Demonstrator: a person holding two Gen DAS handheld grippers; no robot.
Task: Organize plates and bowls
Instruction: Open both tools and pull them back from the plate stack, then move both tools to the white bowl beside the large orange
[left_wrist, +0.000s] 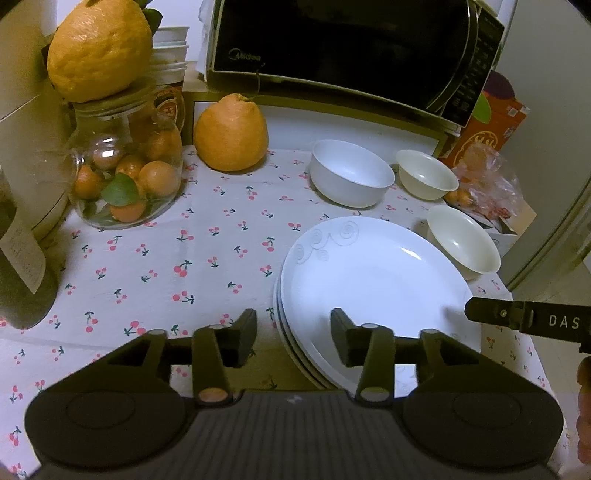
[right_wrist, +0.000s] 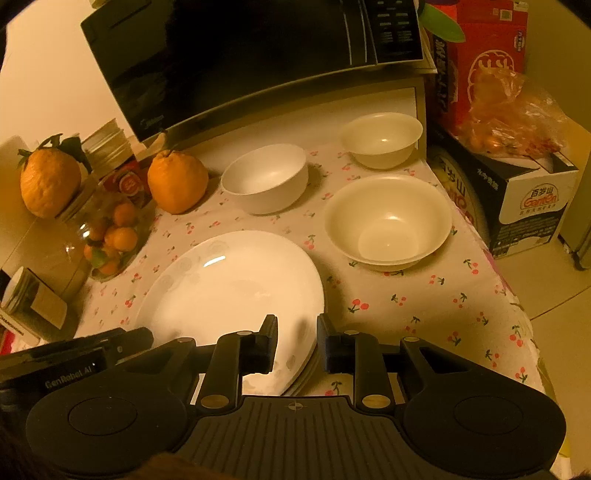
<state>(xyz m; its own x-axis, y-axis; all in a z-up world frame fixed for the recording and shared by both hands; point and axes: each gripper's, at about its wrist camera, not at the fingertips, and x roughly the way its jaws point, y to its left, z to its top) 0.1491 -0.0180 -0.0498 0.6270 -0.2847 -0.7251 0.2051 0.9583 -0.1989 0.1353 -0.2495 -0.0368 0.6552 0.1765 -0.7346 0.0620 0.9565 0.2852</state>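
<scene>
Stack of white plates (left_wrist: 369, 280) lying flat at the near edge of a cherry-print surface (left_wrist: 184, 258), left tool (left_wrist: 293, 334) spread across its left rim and right tool (right_wrist: 297, 341) parted narrowly astride its right rim, neither pinching. Probably best next: lifted clear before reaching for the three bowls beyond — white bowl (right_wrist: 266, 177), near cream bowl (right_wrist: 388, 218), far cream bowl (right_wrist: 382, 138). Behind, black microwave (left_wrist: 343, 48), fruit jar (left_wrist: 125, 173), boxes to the right.

Cherry-print tablecloth (left_wrist: 207, 243), black microwave (left_wrist: 340, 40) on shelf, tiled floor (right_wrist: 546, 280), dim warm light.
</scene>
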